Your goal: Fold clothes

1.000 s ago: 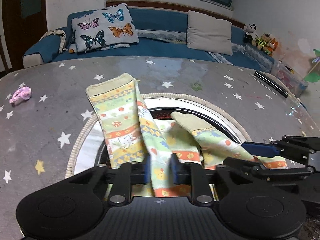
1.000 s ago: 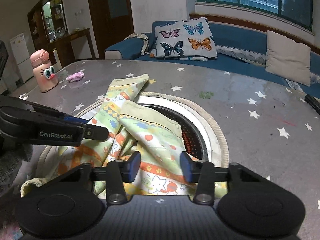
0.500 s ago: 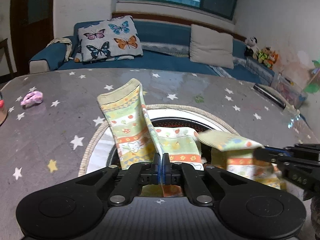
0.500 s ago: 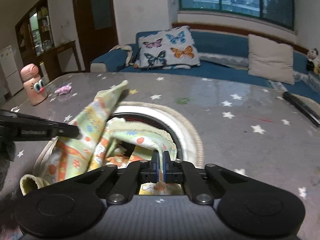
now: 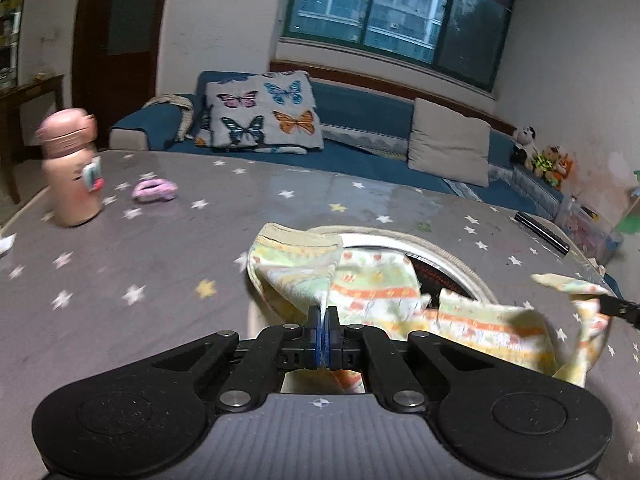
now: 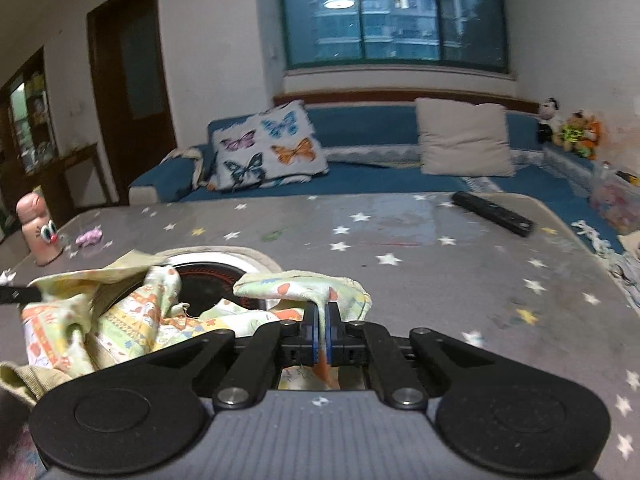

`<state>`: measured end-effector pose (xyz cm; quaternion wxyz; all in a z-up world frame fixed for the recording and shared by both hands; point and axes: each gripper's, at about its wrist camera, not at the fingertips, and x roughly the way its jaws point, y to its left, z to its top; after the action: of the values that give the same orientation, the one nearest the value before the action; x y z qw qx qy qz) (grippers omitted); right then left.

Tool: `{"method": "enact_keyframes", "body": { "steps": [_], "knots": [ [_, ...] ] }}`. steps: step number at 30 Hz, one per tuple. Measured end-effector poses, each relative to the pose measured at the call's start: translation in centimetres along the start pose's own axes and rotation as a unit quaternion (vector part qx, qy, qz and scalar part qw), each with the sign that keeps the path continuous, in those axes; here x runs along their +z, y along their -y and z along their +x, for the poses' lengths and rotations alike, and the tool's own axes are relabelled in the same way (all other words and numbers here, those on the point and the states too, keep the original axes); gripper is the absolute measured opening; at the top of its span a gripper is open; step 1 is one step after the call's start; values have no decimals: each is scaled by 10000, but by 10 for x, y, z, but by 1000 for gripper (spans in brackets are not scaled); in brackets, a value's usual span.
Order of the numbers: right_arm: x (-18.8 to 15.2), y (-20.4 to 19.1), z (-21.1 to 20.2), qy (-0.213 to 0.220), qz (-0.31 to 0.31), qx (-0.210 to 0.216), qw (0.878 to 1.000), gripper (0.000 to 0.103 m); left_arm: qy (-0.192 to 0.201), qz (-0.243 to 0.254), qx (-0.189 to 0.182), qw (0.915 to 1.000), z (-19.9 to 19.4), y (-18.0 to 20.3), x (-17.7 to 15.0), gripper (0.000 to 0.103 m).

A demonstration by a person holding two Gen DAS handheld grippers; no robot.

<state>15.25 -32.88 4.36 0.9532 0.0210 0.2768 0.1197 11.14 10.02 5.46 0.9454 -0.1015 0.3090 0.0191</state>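
In the left wrist view, the left tool (image 5: 322, 322) has its jaws pressed together on a pinch of the patterned garment (image 5: 372, 292), a small pair of child's trousers by the look of it. From that pinch the cloth runs away toward two o'clock, over the round inset (image 5: 440, 256) in the star-printed tabletop (image 5: 160, 248), and ends toward three o'clock at the tip of the right tool (image 5: 618, 307), where a pale cuff flaps upward.

In the right wrist view, the right tool (image 6: 321, 322) is likewise clamped on a fold of the garment (image 6: 136, 320), a cuffed end draped over its fingertips. Here the cloth stretches toward nine o'clock, where the thin dark tip of the left tool (image 6: 20, 294) shows at the frame's edge.

So the garment's long axis lies across the gap between the two tools, sagging in the middle, each hand on its own end. Neither hand is nearer; the fold probably depends on both carrying the cloth together, then laying it flat.
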Motion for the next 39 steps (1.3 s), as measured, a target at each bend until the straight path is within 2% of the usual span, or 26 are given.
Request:
{"method": "enact_keyframes", "body": {
  "steps": [11,17,21,22,24,28,30,34,35,37,39],
  "knots": [
    [-51,26,-69,-20,414,-283,9987,3,-231,-209,214,9993,-61,-26,-59,1],
    [-89,43,-81,-503,652,-631,9946,4,-554,-121,182,9982,-69,-26,-86,1],
    [-110,52,-90,-805,746,-911,9898,11,-744,-22,140,9971,-71,-24,-101,1],
    [-112,52,-94,-804,729,-973,9893,13,-786,13,131,9968,-71,-24,-104,1],
    [-115,54,-102,-801,694,-1098,9883,25,-830,58,119,9965,-71,-24,-107,1],
    [-115,50,-117,-711,534,-1303,9875,30,-855,45,87,9963,-72,-26,-109,2],
    [-113,43,-121,-642,337,-1348,9882,36,-831,69,71,9965,-73,-26,-109,3],
    [-110,23,-111,-664,-98,-1178,9908,47,-741,128,67,9971,-78,-24,-106,4],
    [-109,18,-105,-692,-214,-1165,9905,52,-706,137,69,9974,-80,-25,-106,6],
    [-109,9,-93,-748,-453,-1159,9894,54,-639,138,84,9978,-83,-26,-104,16],
    [-108,1,-79,-829,-688,-1188,9871,61,-540,161,158,9983,-86,-26,-102,38]
  ]
}}
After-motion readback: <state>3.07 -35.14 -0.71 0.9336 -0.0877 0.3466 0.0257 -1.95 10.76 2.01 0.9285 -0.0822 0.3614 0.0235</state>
